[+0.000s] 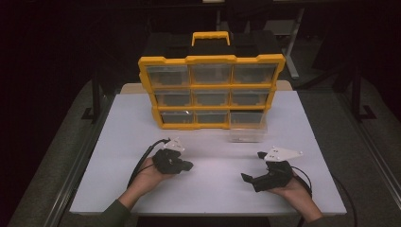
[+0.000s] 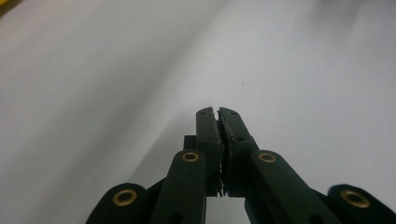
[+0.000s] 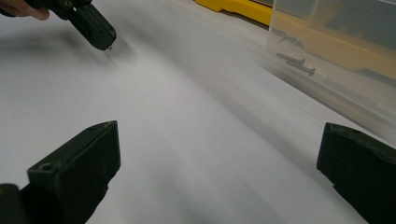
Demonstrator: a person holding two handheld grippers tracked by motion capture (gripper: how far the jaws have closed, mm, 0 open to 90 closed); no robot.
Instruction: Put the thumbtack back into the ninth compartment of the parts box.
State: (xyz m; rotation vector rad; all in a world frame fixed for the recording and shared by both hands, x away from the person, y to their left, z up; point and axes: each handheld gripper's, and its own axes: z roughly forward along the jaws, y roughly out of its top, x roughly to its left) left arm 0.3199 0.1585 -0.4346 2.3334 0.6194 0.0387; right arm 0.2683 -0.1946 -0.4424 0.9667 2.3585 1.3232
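We hold our left gripper (image 1: 187, 165) low over the white table (image 1: 118, 142), jaws pressed together with only a tiny sliver visible between the tips. Our right gripper (image 1: 253, 166) has its jaws spread wide, holding nothing. The clear drawer (image 1: 247, 131) stands pulled out before the yellow organizer (image 1: 211, 59), just beyond our right gripper, with 2 screws (image 3: 295, 64) inside.

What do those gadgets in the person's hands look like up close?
Each hand-held gripper, left and right, is black with two blocky jaws, brass-coloured rivets, a pale three-cornered plate on top and a trailing black cable. The left sleeve looks dark olive.
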